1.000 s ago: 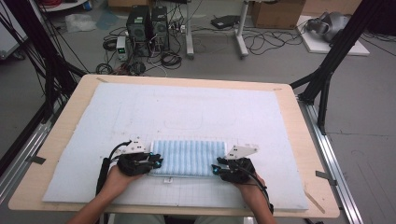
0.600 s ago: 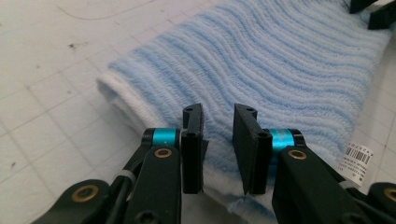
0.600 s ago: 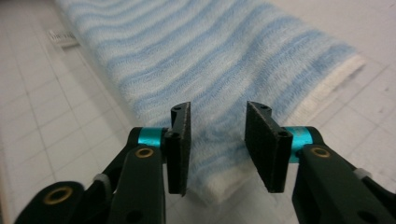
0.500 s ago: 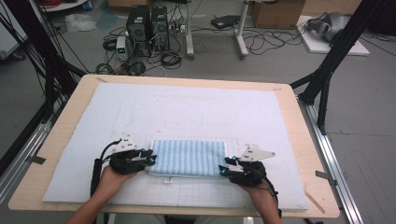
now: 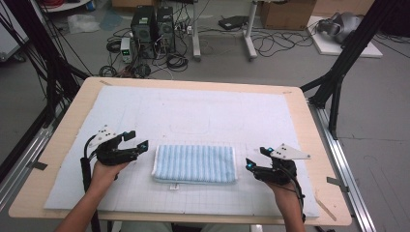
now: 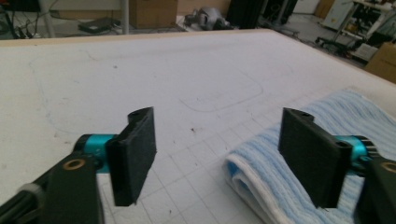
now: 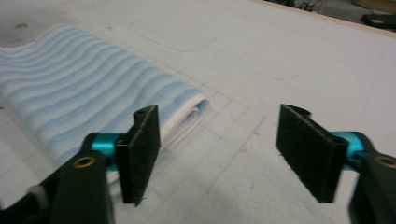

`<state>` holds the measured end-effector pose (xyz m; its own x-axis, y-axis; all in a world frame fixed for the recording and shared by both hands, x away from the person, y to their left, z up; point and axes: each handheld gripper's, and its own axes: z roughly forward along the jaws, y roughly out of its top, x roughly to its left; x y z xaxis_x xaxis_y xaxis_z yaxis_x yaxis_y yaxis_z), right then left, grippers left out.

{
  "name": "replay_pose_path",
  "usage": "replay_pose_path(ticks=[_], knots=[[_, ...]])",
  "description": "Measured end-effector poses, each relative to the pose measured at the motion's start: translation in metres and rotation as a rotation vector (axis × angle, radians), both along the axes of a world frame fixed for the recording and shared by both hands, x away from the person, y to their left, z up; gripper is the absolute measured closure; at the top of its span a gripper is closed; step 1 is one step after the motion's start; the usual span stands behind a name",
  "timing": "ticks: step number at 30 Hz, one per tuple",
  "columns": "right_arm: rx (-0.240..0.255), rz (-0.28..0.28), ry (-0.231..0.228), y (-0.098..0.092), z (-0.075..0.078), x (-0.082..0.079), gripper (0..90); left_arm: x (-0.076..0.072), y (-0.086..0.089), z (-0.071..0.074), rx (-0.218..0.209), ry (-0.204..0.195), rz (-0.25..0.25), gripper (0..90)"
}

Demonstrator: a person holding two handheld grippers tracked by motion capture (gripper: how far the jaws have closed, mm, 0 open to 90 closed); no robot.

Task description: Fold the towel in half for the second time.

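From the high view, the folded blue striped towel (image 5: 195, 164) lies flat near the front middle of the worktop (image 5: 63, 140), with the left tongs (image 5: 137, 141) and right tongs (image 5: 255, 158) parked off either short end, clear of the cloth. The left gripper view has its jaws just opened wide, nothing between them, the towel's edge (image 6: 261, 182) just beside. Same in the right gripper view: jaws just spread, empty, towel (image 7: 70, 116) off to one side. Best to back straight out and not snag a fold.
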<state>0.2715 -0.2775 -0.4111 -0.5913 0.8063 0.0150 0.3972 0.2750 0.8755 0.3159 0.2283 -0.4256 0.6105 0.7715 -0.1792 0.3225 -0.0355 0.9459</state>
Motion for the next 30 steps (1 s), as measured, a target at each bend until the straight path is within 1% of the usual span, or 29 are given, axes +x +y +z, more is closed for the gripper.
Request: replay_pose_path(ticks=[1,3,4,5,7,10,13,17,20,24,30], knots=[[0.003,-0.009,0.001,-0.002,-0.001,0.0,22.0,-0.001,0.001,0.001,0.003,-0.009,-0.001,22.6],[0.01,-0.026,0.0,-0.005,-0.001,0.001,17.8,-0.004,0.004,0.002,-0.01,-0.03,-0.003,21.2],[0.014,-0.039,-0.005,-0.006,0.0,0.001,15.1,-0.005,0.005,0.004,-0.017,-0.039,-0.001,21.1],[0.017,-0.056,-0.015,-0.009,0.001,0.001,11.9,-0.007,0.007,0.005,-0.013,-0.045,-0.003,21.2],[0.032,-0.078,-0.024,-0.013,0.002,-0.001,11.4,-0.009,0.01,0.006,-0.018,-0.058,-0.001,21.2],[0.037,-0.096,-0.041,-0.018,0.005,-0.004,11.3,-0.012,0.013,0.007,-0.015,-0.064,0.001,21.2],[0.037,-0.103,-0.044,-0.02,0.006,-0.006,11.2,-0.015,0.016,0.007,-0.014,-0.064,0.004,21.2],[0.031,-0.109,-0.064,-0.022,0.007,-0.007,11.2,-0.017,0.018,0.008,-0.012,-0.072,0.007,21.3],[0.039,-0.117,-0.063,-0.023,0.009,-0.007,11.2,-0.019,0.021,0.008,-0.007,-0.07,0.01,21.5],[0.038,-0.121,-0.064,-0.023,0.009,-0.006,11.2,-0.02,0.023,0.007,0.001,-0.066,0.01,21.7],[0.033,-0.114,-0.06,-0.022,0.008,-0.005,11.2,-0.019,0.022,0.006,0.004,-0.063,0.01,21.9]])
